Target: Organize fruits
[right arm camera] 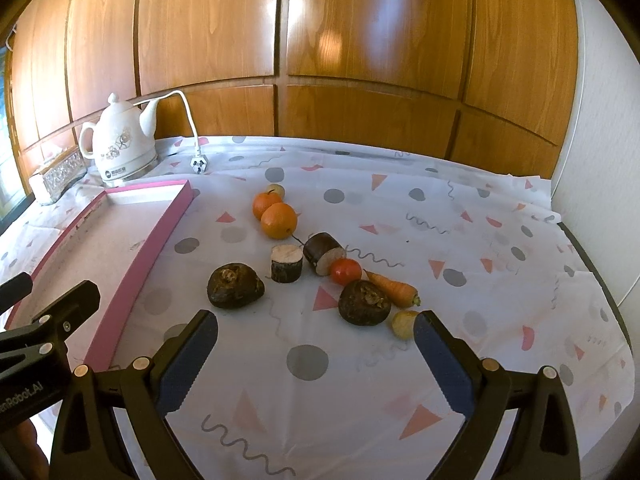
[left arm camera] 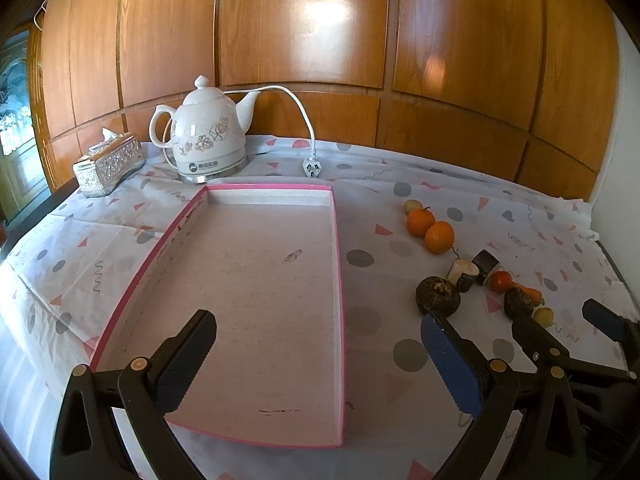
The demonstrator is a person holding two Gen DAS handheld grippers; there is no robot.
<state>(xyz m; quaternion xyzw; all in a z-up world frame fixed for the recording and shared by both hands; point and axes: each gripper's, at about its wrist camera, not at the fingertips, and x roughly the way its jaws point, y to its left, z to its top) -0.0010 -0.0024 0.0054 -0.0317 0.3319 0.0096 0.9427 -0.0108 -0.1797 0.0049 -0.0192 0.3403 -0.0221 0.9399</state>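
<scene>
A shallow pink-rimmed tray (left arm camera: 338, 280) lies on the table with nothing in it; it also shows in the right wrist view (right arm camera: 160, 240). To its right lies a row of produce: two oranges (right arm camera: 279, 220), two cut dark cylinders (right arm camera: 286, 264), a tomato (right arm camera: 345, 271), a carrot (right arm camera: 394, 289), two dark round roots (right arm camera: 235, 285) and two small yellowish fruits (right arm camera: 402, 324). My left gripper (left arm camera: 320, 360) is open over the tray's near end. My right gripper (right arm camera: 316, 356) is open and empty, just short of the produce.
A white floral kettle (left arm camera: 208, 136) with its cord and plug (left arm camera: 311, 168) stands behind the tray. A silver tissue box (left arm camera: 108, 164) sits at the back left. A wood-panelled wall closes the back; the table edge runs along the right.
</scene>
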